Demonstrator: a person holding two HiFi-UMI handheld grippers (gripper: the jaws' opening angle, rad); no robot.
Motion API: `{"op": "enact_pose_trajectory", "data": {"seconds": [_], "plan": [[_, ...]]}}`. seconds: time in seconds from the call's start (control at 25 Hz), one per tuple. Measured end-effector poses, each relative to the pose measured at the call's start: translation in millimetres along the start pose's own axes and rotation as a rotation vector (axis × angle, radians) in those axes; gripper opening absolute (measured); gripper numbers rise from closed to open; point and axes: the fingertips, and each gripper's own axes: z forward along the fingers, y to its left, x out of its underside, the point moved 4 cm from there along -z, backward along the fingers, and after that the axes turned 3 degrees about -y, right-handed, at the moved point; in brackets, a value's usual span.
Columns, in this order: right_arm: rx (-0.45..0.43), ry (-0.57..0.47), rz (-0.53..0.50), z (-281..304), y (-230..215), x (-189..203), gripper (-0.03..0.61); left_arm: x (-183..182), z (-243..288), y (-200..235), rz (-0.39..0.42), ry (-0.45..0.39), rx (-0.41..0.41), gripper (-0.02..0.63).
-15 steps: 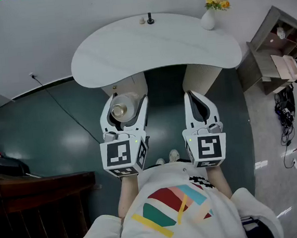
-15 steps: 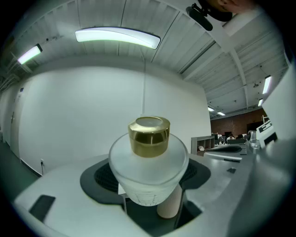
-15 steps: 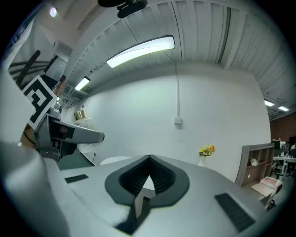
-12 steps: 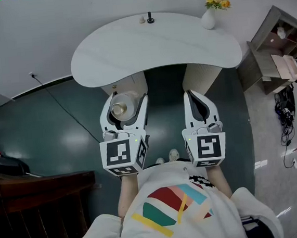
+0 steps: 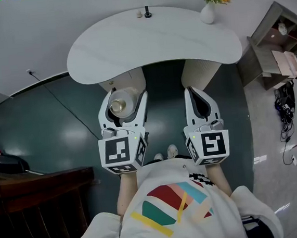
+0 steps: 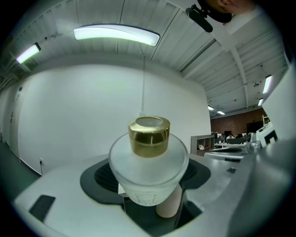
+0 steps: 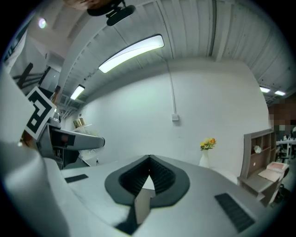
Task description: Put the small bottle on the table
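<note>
The small bottle (image 5: 119,106) is frosted glass with a gold cap. It sits upright between the jaws of my left gripper (image 5: 125,99), which is shut on its wide body. In the left gripper view the small bottle (image 6: 149,163) fills the middle, with its cap on top. My right gripper (image 5: 195,92) is level beside it, shut, with nothing in it. In the right gripper view my right gripper (image 7: 149,161) has its jaw tips together. Both grippers hang over the dark floor, short of the near edge of the white curved table (image 5: 151,42).
A white vase with yellow flowers (image 5: 209,11) stands at the table's far right. Two small objects (image 5: 144,12) sit at its far edge. Two pale legs (image 5: 200,74) hold the table up. A grey shelf unit (image 5: 280,45) is at the right, dark wooden furniture (image 5: 35,194) at the lower left.
The head view has shifted slightly, so the table sits a little higher in the frame. Both grippers hold as before, the left still on the bottle.
</note>
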Motion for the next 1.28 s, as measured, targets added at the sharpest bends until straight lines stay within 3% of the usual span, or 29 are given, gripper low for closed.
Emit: {"op": "enact_pose_trajectory", "data": {"seconds": [1.28], "plan": [[0.013,0.017,-0.025,4,-55,20,0.011,23,38,-23,-0.037,-0.006,-0.025,0.344]]}}
